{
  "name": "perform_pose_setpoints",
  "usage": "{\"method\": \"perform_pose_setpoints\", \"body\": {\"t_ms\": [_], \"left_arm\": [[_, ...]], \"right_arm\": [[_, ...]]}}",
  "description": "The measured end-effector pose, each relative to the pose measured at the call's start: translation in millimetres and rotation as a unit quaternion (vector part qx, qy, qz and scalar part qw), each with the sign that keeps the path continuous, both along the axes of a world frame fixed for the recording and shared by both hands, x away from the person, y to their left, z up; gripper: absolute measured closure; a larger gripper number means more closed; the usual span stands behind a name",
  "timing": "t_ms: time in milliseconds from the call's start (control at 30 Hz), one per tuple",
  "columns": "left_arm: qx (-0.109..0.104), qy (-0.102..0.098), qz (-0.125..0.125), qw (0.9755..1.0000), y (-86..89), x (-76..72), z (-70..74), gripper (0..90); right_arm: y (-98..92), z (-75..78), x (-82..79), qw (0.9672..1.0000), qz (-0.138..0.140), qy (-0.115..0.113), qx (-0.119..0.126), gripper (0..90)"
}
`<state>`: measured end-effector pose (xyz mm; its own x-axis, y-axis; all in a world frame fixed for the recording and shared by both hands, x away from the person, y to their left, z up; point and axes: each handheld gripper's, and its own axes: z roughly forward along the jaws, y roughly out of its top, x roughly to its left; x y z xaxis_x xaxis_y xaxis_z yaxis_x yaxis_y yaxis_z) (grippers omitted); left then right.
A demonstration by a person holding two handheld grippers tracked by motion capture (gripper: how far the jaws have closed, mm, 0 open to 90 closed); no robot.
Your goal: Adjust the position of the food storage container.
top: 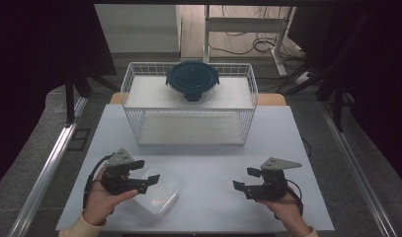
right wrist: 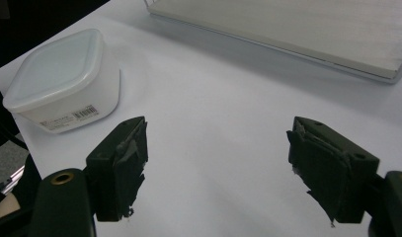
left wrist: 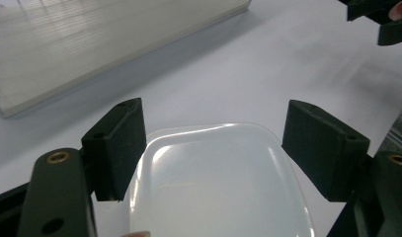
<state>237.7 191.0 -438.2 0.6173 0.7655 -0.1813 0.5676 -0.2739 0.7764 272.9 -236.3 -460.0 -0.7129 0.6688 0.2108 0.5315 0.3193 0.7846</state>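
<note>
Hovering over the translucent plastic container [left wrist: 218, 182], fingers [left wrist: 117, 148] of the left gripper [top: 139, 174] spread wide, one on each side of its lid and clear of it, nothing pinched. Same container seen in the high view [top: 161, 195] at the near-left part of the white surface [top: 213, 148], partly under the left gripper, and in the right gripper view [right wrist: 65, 79] standing upright, lid on, barcode label on its side wall facing that camera. Rounded-square footprint, so no marked long axis; set cornerwise, one corner aimed at the wire basket [top: 188, 106], another at the near edge of the surface. Fingers [right wrist: 122, 163] of the right gripper [top: 248, 180] likewise set apart, empty, over bare surface, well apart from the container and pointing leftward toward it. Held in the left hand [top: 102, 200] and right hand [top: 287, 210], both coming in from the near edge. Farther back, standing on the basket's upper shelf, a round glass container with a dark blue lid [top: 192, 79], its clip tab facing the near side.
</note>
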Motion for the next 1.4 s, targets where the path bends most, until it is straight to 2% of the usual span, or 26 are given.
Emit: {"method": "perform_pose_setpoints", "body": {"t_ms": [100,367,533,733,933,1100,1167,1267,1400], "left_arm": [[0.007,0.001,0.004,1.0,5.9,-2.1,0.6,28.9],[0.02,0.014,0.001,0.9997,14.0,-4.7,-3.1,37.5],[0.025,0.024,-0.017,0.9992,13.8,-6.4,-5.1,47.9],[0.035,0.035,-0.014,0.9987,14.7,-4.8,-6.9,57.6],[0.029,0.051,-0.024,0.998,18.7,-5.4,-11.6,68.1],[0.017,0.07,-0.047,0.9963,24.4,-11.0,-12.8,84.6],[0.013,0.074,-0.061,0.9953,24.9,-15.1,-14.0,88.7],[0.007,0.086,-0.102,0.991,19.3,-22.7,-18.8,90.0],[0.033,0.105,-0.133,0.9849,7.9,-32.2,-27.2,90.0]], "right_arm": [[-3.3,0.2,-2.0,1.0,-0.005,-0.004,-0.002,22.9],[-9.7,-1.0,-1.8,0.9997,-0.022,0.006,0.006,22.3],[-9.5,-2.7,-1.1,0.9998,-0.021,0.007,0.003,22.3],[-7.3,-5.7,-1.1,0.9997,-0.022,0.011,-0.004,22.3],[-7.4,-5.8,-1.1,0.9996,-0.023,0.012,-0.006,22.3],[-7.1,-6.2,-1.7,0.9996,-0.024,0.011,-0.008,22.3],[-7.4,-6.1,-1.8,0.9996,-0.024,0.01,-0.008,22.3],[-7.8,-6.6,-1.6,0.9996,-0.025,0.013,-0.008,22.3],[-7.4,-6.7,-1.9,0.9995,-0.026,0.014,-0.008,22.3]]}}
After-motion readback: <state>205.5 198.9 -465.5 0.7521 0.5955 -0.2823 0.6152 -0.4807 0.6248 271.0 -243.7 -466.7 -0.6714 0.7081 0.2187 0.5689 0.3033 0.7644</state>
